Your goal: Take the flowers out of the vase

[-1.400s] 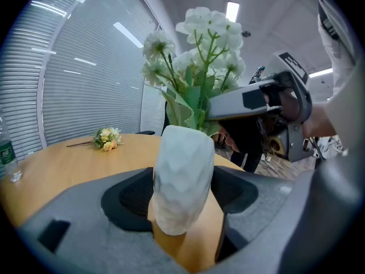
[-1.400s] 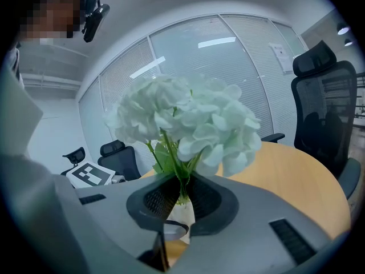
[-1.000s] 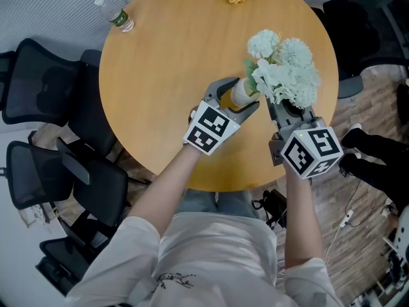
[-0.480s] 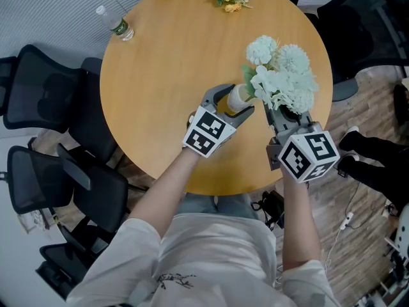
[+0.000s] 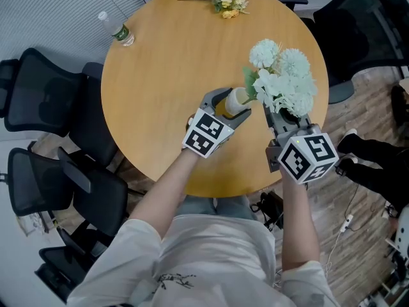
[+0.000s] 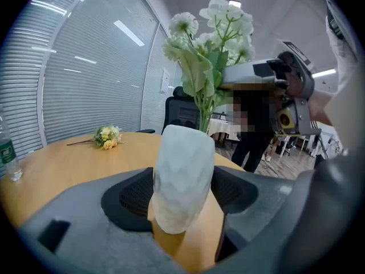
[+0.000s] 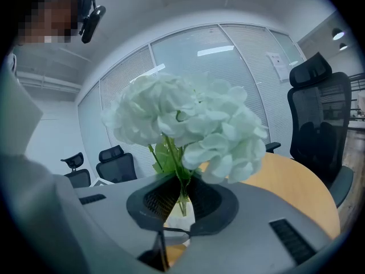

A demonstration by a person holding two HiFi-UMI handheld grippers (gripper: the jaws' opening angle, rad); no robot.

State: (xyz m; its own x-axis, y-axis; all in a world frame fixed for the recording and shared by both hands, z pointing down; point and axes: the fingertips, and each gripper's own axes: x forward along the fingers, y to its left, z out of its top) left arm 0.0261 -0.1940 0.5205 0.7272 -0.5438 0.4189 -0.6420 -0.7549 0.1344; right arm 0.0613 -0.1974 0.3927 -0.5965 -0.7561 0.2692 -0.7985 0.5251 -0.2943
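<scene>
1. The left claw [image 5: 235,103] is clamping the white vase [image 6: 182,176] from both sides, pads pressing on its body, near the bench [image 5: 160,62] edge closest to the person.
2. The right claw [image 7: 179,201] is closing on the flowers [image 7: 188,124], pinching the green stems [image 6: 205,114] just above the vase mouth. The white heads are spreading out directly over its pads.
3. The flowers are not out yet: the lower ends of the stems are sitting inside the vase, hidden by its wall.
4. The relation that matters is the line of the stems. In the left claw view they are rising almost straight out of the mouth, leaning slightly toward the right claw, so their long axis is running roughly along the vase's own.
5. The vase is lying just below and just left of the right claw, with the two claws coming in from opposite sides and standing close together.
6. Judging from this, the right claw is the one placed to pull, and it should be travelling upward along the stems rather than sideways. The left claw should be holding the vase down against that pull.
7. A sideways drag risks levering the stems on the rim and tipping the vase.
8. I cannot tell whether the vase base is resting fully on the bench.
</scene>
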